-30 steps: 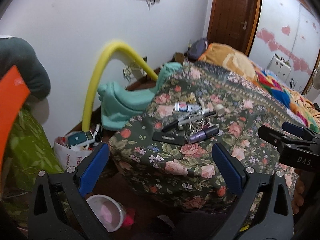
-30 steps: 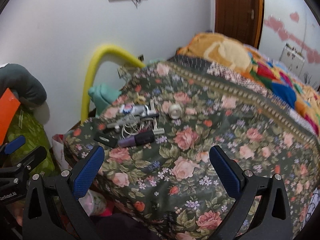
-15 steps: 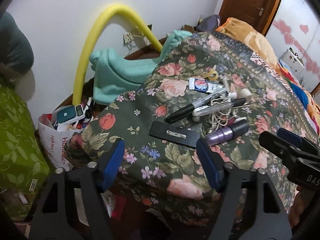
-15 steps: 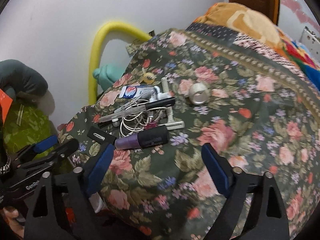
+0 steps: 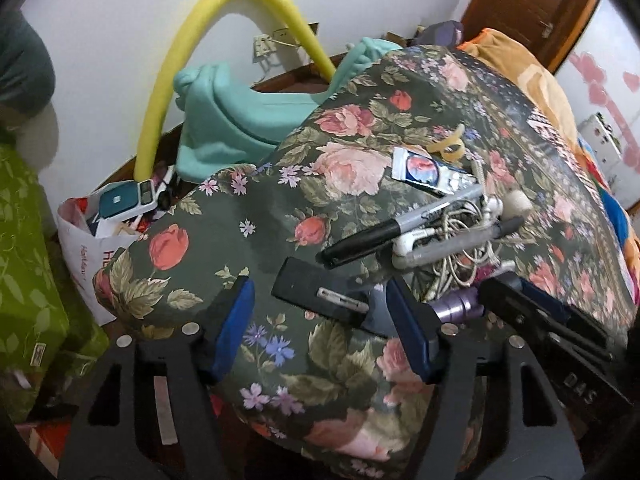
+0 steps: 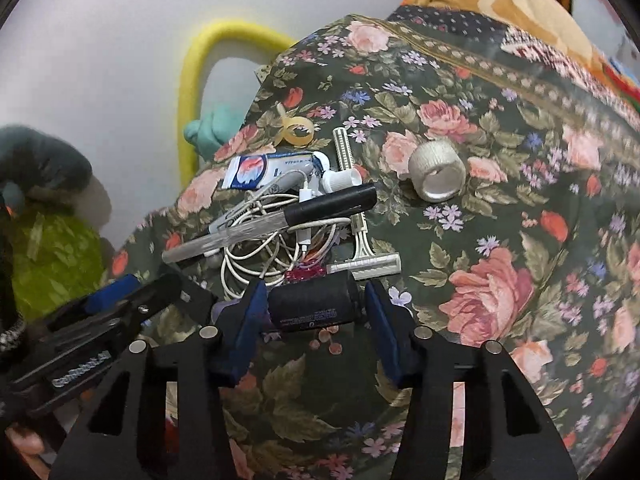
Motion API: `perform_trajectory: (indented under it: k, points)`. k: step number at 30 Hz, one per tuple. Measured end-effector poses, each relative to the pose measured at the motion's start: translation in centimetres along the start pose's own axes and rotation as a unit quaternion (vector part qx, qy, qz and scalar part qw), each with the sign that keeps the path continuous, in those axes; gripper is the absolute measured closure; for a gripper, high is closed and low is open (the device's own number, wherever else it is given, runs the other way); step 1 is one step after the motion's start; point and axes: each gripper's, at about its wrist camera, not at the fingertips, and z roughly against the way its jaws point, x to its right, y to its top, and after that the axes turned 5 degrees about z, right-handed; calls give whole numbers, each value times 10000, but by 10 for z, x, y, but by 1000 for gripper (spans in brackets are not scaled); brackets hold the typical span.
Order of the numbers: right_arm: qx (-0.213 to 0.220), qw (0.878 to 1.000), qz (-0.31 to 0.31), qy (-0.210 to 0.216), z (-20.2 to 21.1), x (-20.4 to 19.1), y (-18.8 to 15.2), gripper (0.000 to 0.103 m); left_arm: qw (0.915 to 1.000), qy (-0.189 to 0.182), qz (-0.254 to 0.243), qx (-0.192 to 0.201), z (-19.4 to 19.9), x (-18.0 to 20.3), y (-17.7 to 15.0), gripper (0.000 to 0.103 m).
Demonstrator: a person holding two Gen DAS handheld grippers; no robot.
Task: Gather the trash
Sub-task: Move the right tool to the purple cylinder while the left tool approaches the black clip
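Clutter crowds the corner of the floral bedspread [image 5: 224,240] in front of my tongs. My left gripper [image 5: 320,320] hangs spread wide, its blue pads either side of a flat black case [image 5: 316,292], touching nothing I can see. My right gripper [image 6: 312,312] brackets the dark cap of a purple tube [image 6: 312,304], pads close beside it; whether they touch, I cannot tell. Beyond lie tangled white earphones [image 6: 260,248], a razor [image 6: 360,240] and toothpaste [image 6: 272,170].

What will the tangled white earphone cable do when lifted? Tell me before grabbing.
The white earphone cable looks floppy, so its loops would probably sag and trail. Threaded under the black marker and the razor, it may drag them along. It is likely light.
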Motion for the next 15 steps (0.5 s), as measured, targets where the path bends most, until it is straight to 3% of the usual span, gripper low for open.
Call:
perform_trajectory:
  k: [6,11,15]
  points:
    - [2,9999,127,57,2,-3,-1,63,9988,342,338,28,-11,9,-1,36]
    - [-38,9997,244,35,8,-2,-7,63,9960,834,106,293,-14,22,-12,35]
    - [-105,9993,345,12,14,-1,-12,64,9953,845,-323,343,-11,26,-21,46]
